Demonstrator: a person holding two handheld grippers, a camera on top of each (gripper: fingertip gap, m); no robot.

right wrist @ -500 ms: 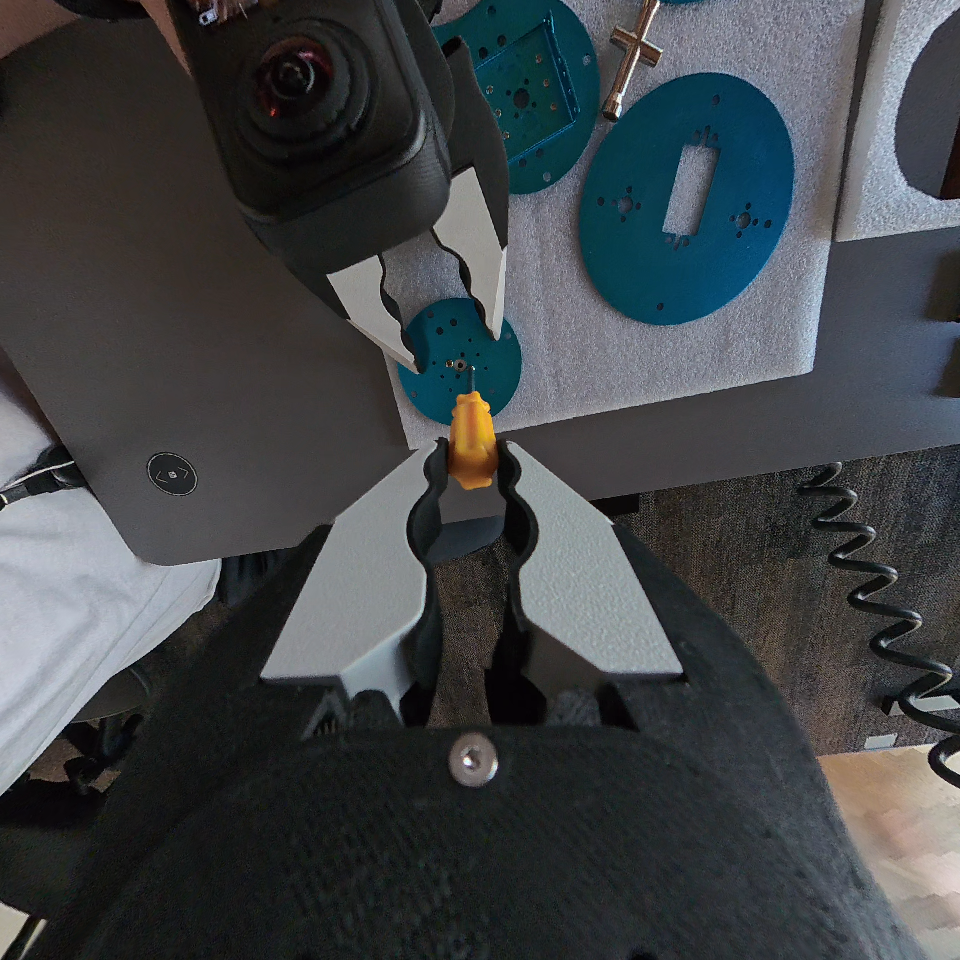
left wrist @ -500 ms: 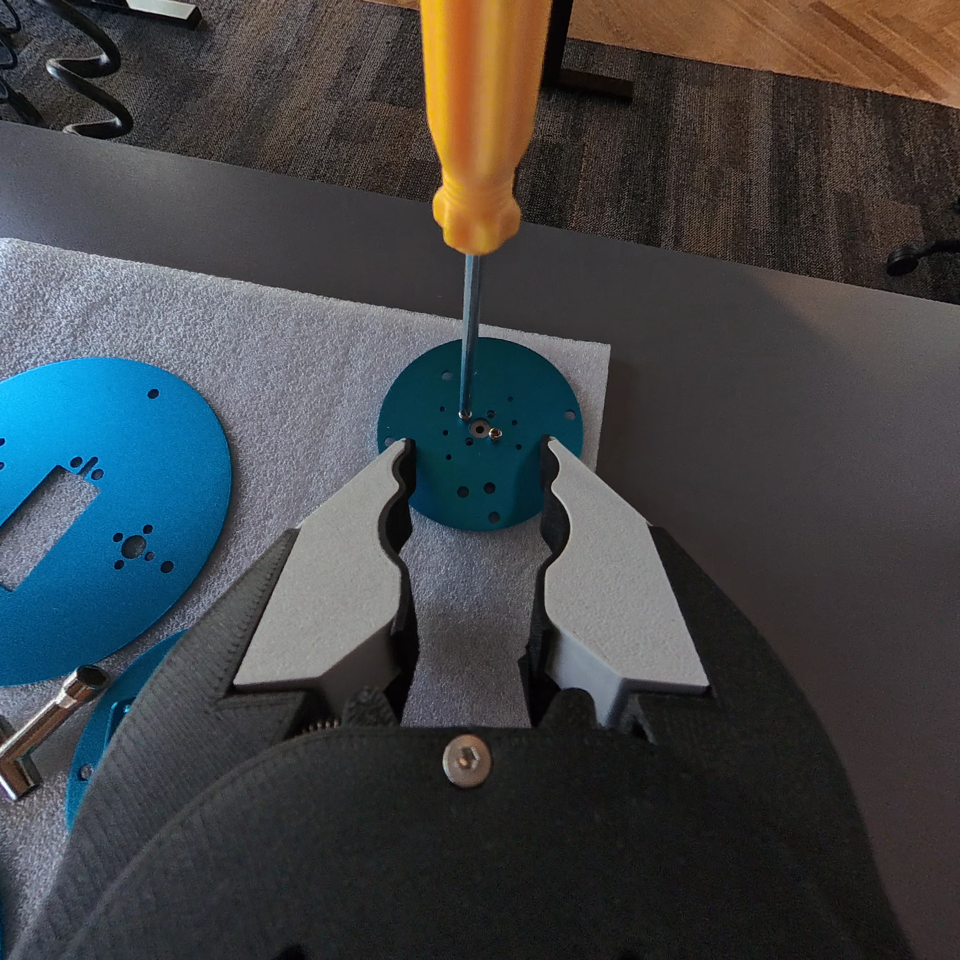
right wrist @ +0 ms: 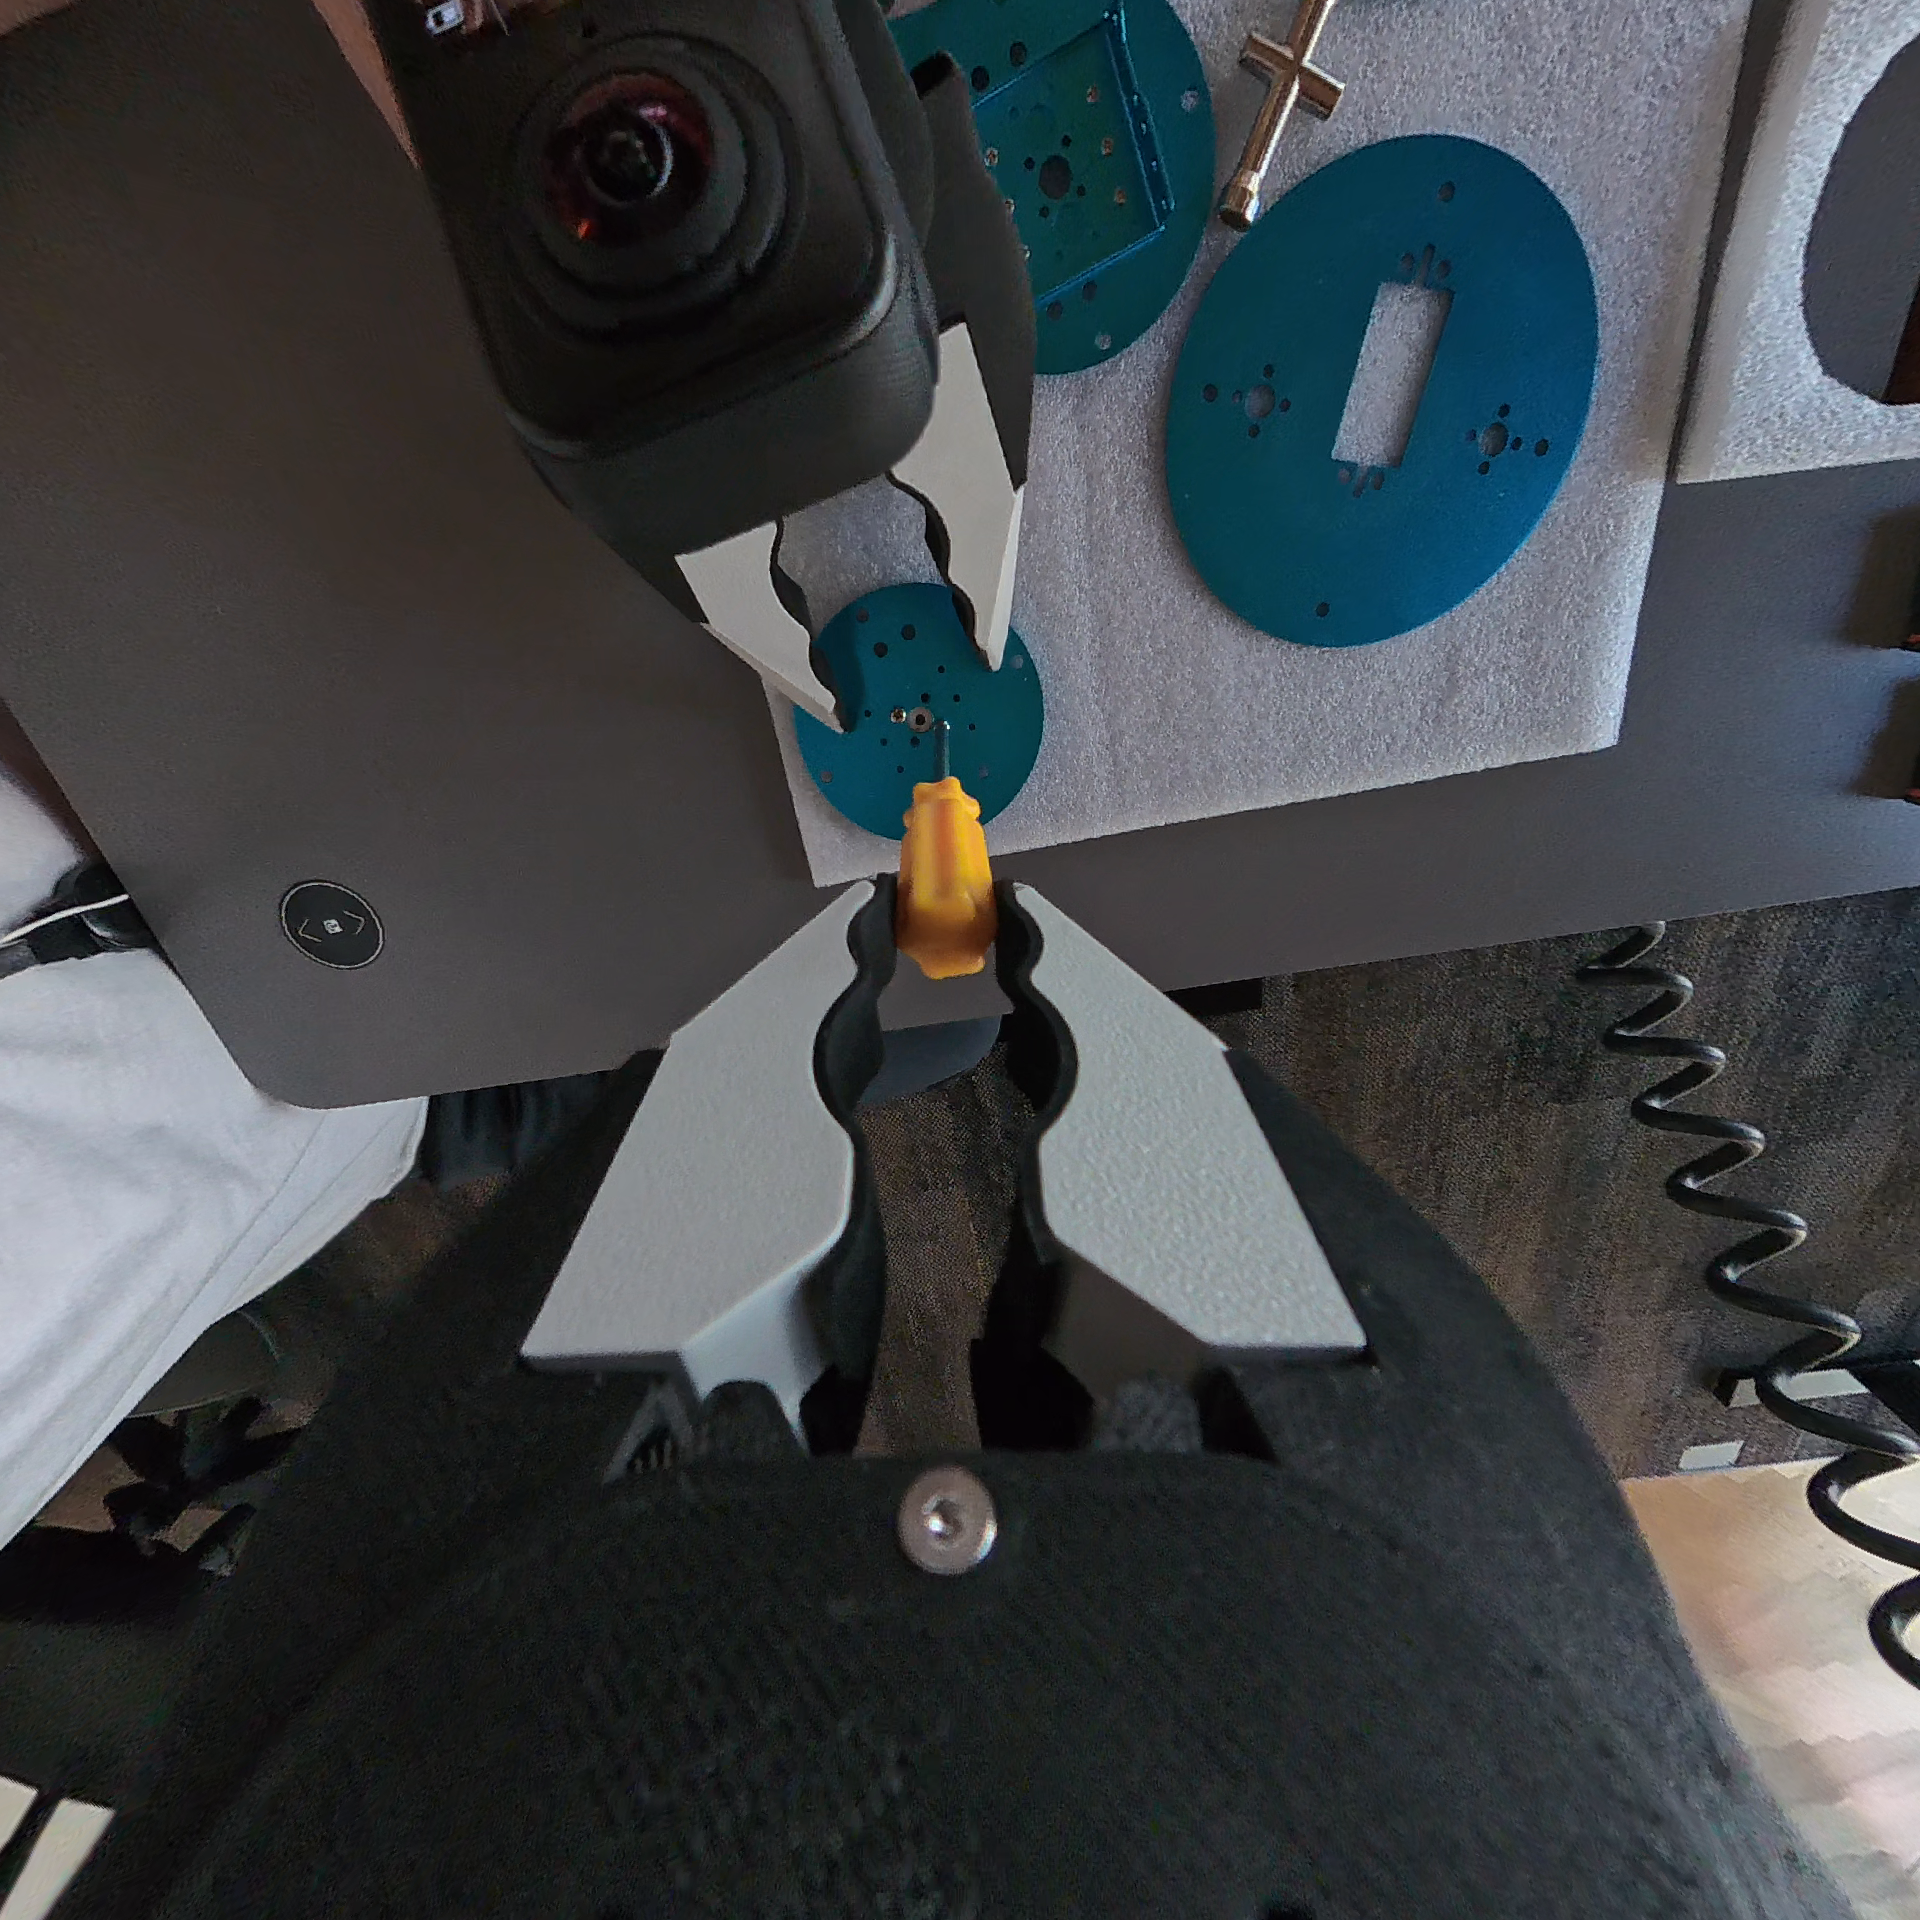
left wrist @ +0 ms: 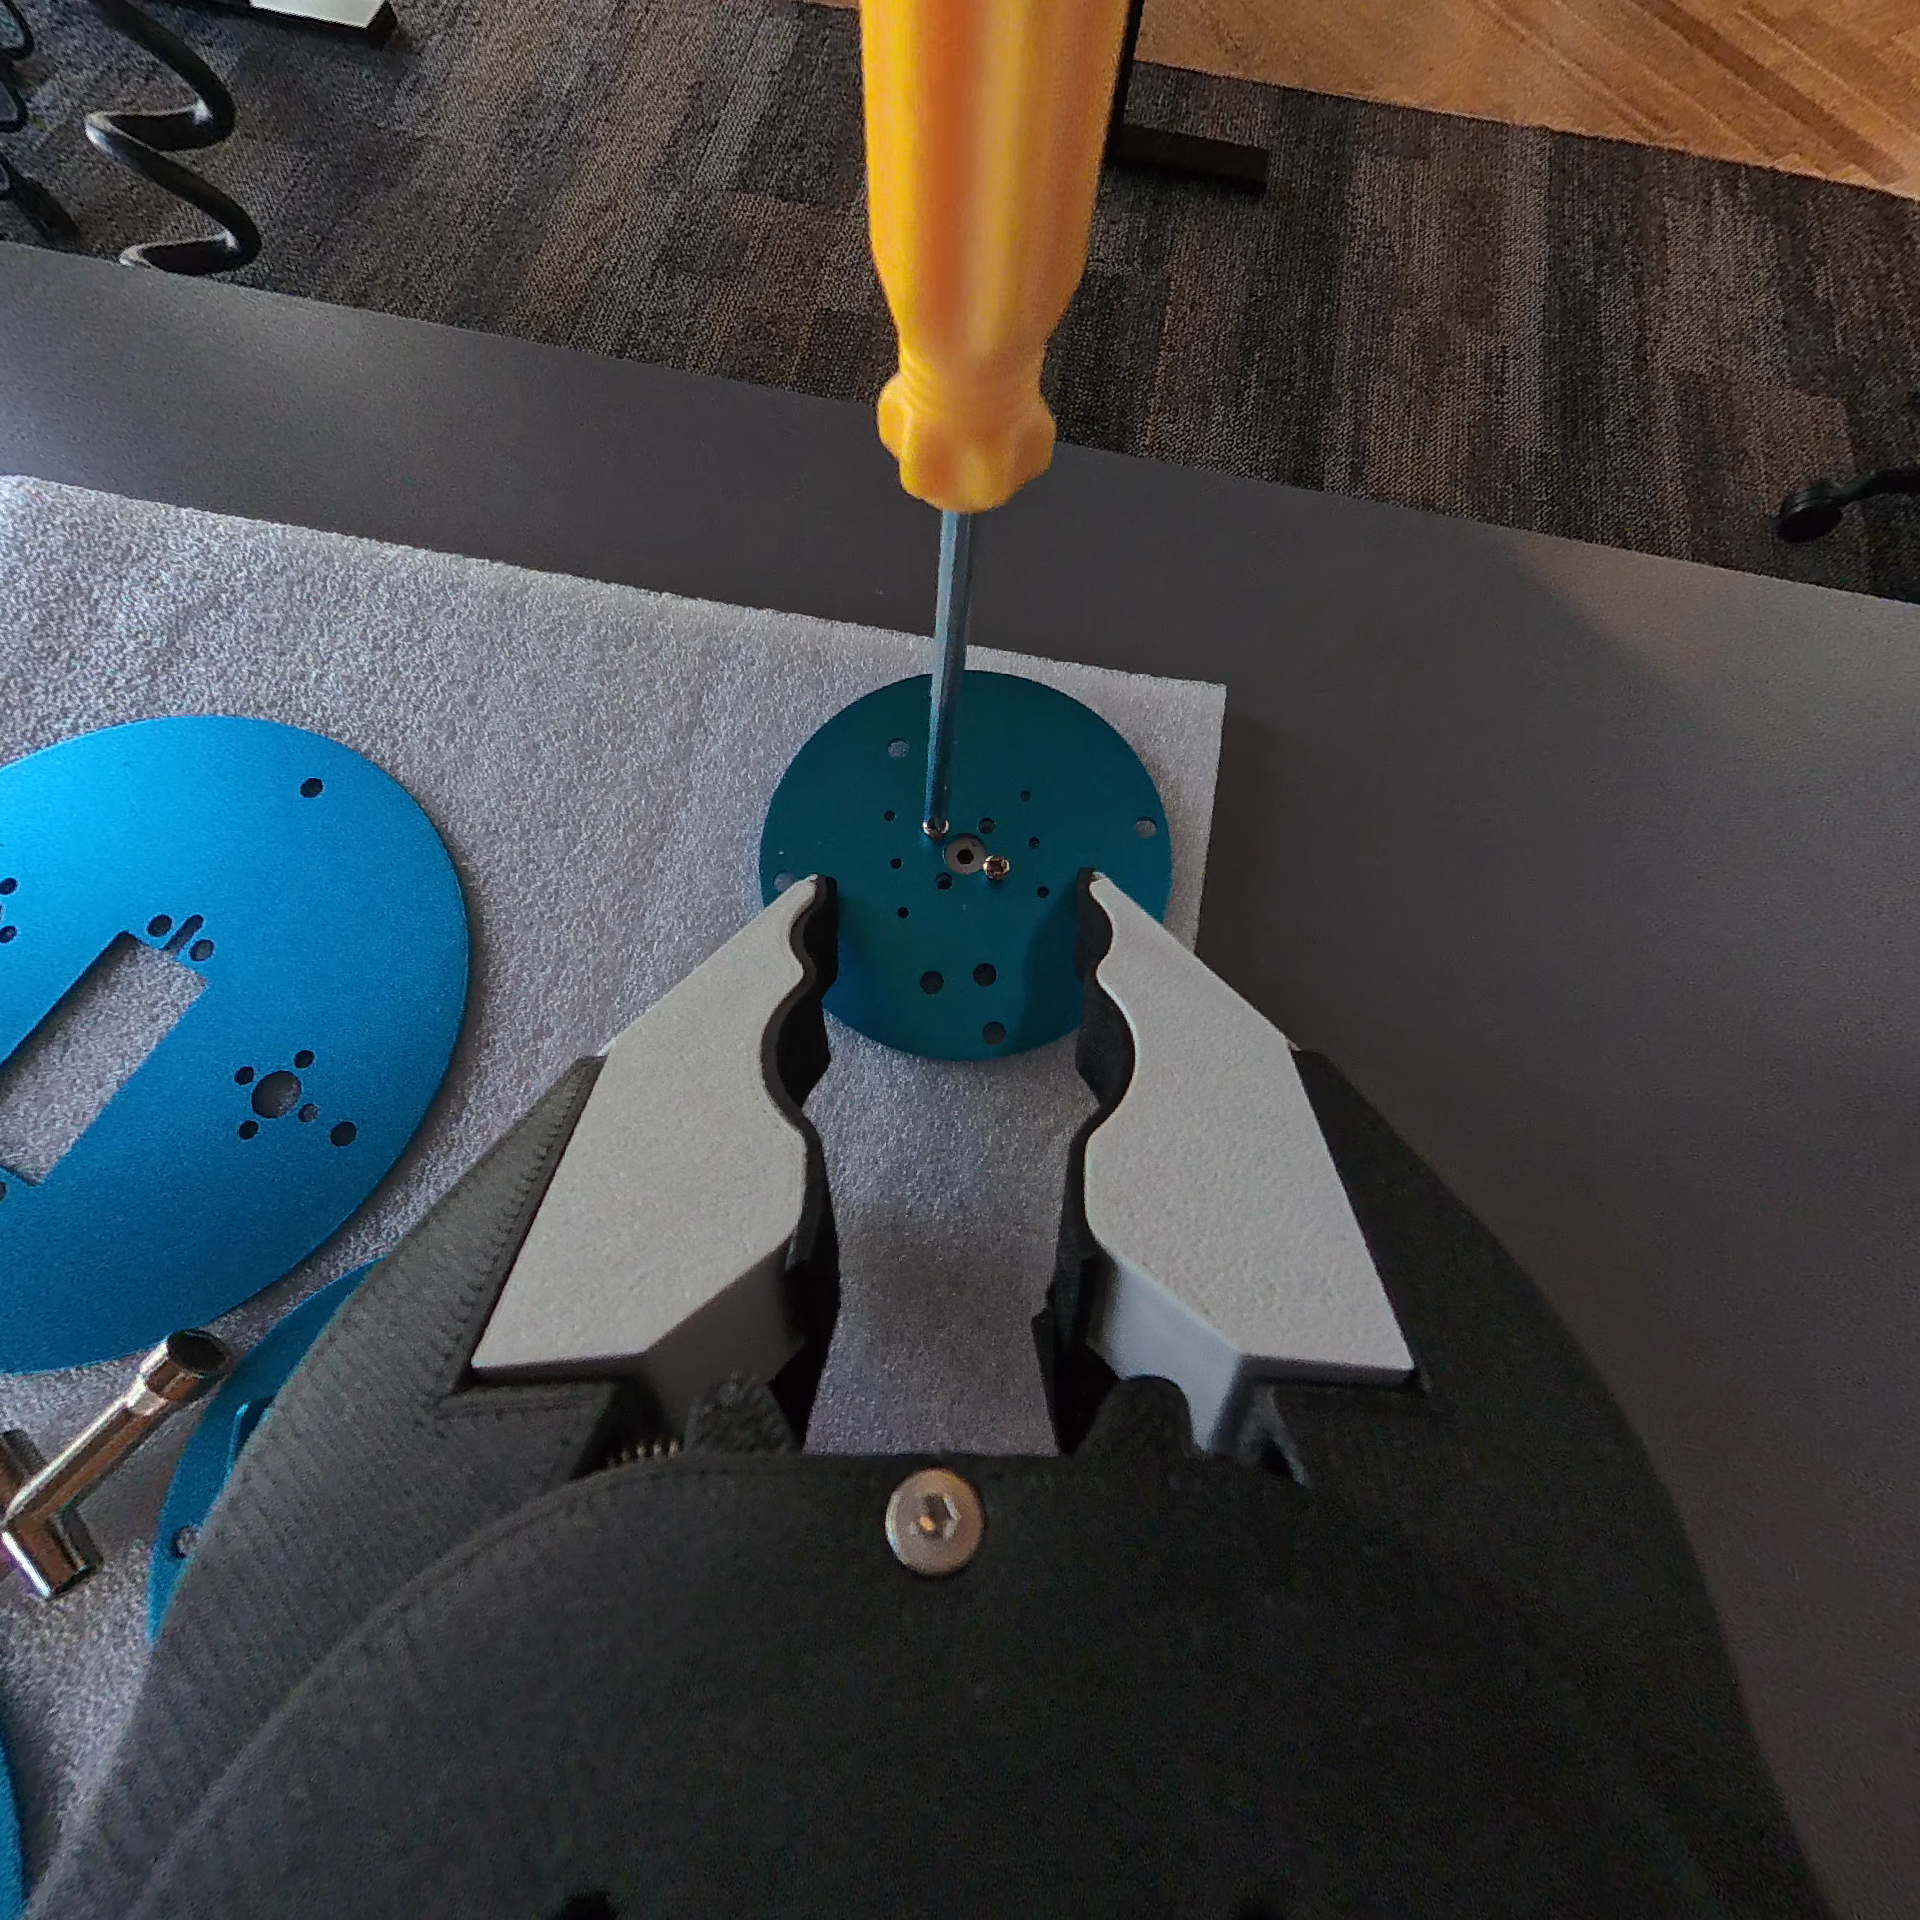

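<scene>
On the foam pad (left wrist: 520,665), my left gripper (left wrist: 951,904) straddles the small disc (left wrist: 966,966), jaws apart; my right gripper (right wrist: 940,914) clamps the screwdriver (right wrist: 940,883), tip unmoved on a screw (left wrist: 935,828).

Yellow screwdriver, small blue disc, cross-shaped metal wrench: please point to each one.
yellow screwdriver (left wrist: 987,260), left wrist view, middle of its handle.
small blue disc (left wrist: 1049,769), left wrist view, bare far part of its face.
cross-shaped metal wrench (right wrist: 1288,78), right wrist view, where its arms cross.
</scene>
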